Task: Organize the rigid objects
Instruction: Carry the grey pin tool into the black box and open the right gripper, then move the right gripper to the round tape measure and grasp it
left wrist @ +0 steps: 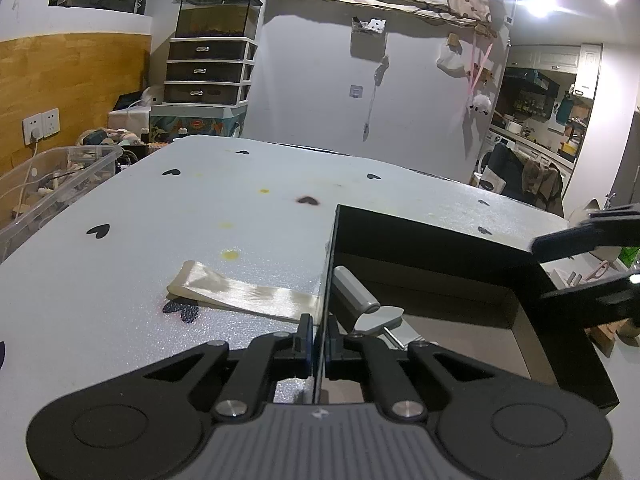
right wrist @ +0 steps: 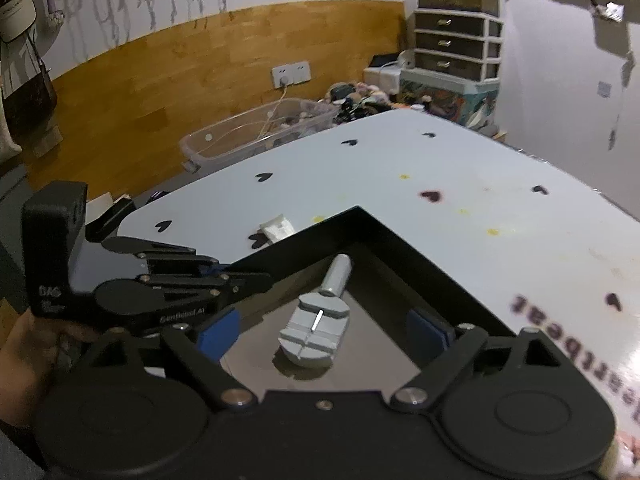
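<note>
**A:** Grey tool (right wrist: 314,330), metal, watch-link-remover type, lies on the floor of the black box (right wrist: 400,240). Slotted base nearest the right wrist camera, thin pin sticking up from it, silver cylindrical handle pointing away toward the box's far corner. Nothing touches it.

**B:** Right gripper (right wrist: 324,334)?

**A:** Fingers spread wide, blue pads (right wrist: 218,334) on either side of the tool and clear of it. Nothing pinched. Seen from the left wrist camera, the same gripper (left wrist: 584,268) shows blurred at the box's right wall.

**B:** Left gripper (left wrist: 319,350)?

**A:** Pressed together on the box's left wall, one finger inside, one outside; the thin black panel stands edge-on between them. A hand (right wrist: 28,356) holds its grip at the left of the right wrist view.

**B:** Beside the box?

**A:** Folded strip of pale glossy ribbon (left wrist: 240,290) lying flat on the table (left wrist: 160,208), just left of the held wall. Whether it touches the wall, I cannot tell.

**B:** Table surface?

**A:** Pale, finely speckled, printed with small black hearts, several yellow stains. Blurred lettering near the right edge.

**B:** Farther out?

**A:** Clear plastic bin (left wrist: 60,184) with mixed clutter off the table's left side. Then a wood-panelled wall with a socket and plugged-in cord. Farthest, a drawer unit (left wrist: 210,70) with dark fronts, a glass tank sitting on top.
</note>
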A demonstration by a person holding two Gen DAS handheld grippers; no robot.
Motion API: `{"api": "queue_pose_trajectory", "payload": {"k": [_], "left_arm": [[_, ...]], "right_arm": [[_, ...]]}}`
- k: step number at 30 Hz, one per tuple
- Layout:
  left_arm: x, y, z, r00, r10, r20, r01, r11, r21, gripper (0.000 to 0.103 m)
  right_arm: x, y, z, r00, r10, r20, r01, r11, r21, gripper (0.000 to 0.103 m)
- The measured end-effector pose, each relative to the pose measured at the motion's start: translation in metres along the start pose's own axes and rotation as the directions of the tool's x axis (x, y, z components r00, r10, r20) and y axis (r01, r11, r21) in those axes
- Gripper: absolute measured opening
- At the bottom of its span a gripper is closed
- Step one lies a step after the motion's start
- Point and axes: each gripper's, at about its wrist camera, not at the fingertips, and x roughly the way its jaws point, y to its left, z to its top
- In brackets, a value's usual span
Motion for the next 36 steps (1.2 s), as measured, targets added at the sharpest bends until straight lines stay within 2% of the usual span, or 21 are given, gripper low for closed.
{"api": "queue_pose_trajectory", "payload": {"k": [4, 10, 17, 25, 31, 36], "left_arm": [[0.0, 0.0, 0.0, 1.0, -0.003, -0.001, 0.003, 1.0, -0.004, 0.005], [0.0, 0.0, 0.0, 1.0, 0.001, -0.003, -0.001, 1.0, 0.002, 0.005], [0.0, 0.0, 0.0, 1.0, 0.004, -0.004, -0.004, 1.0, 0.002, 0.005], [0.0, 0.0, 0.0, 1.0, 0.008, -0.005, -0.008, 1.0, 0.004, 0.005], [0.0, 0.002, 0.0, 1.0, 0.014, -0.006, -0.014, 1.0, 0.005, 0.005], [0.0, 0.001, 0.0, 1.0, 0.017, -0.006, -0.017, 1.0, 0.003, 0.005]], "right_arm": [[-0.02, 0.0, -0.008, 0.998, -0.049, 0.033, 0.048, 0.999, 0.022, 0.099], [-0.049, -0.003, -0.028, 0.987, -0.137, 0.08, 0.131, 0.989, 0.074, 0.103], [-0.079, -0.015, -0.057, 0.957, -0.273, 0.102, 0.255, 0.954, 0.159, 0.103], [-0.1, -0.032, -0.09, 0.898, -0.434, 0.07, 0.4, 0.873, 0.28, 0.103], [-0.099, -0.04, -0.117, 0.851, -0.526, -0.006, 0.494, 0.796, 0.349, 0.103], [-0.092, -0.042, -0.138, 0.845, -0.533, -0.049, 0.499, 0.751, 0.433, 0.103]]}}
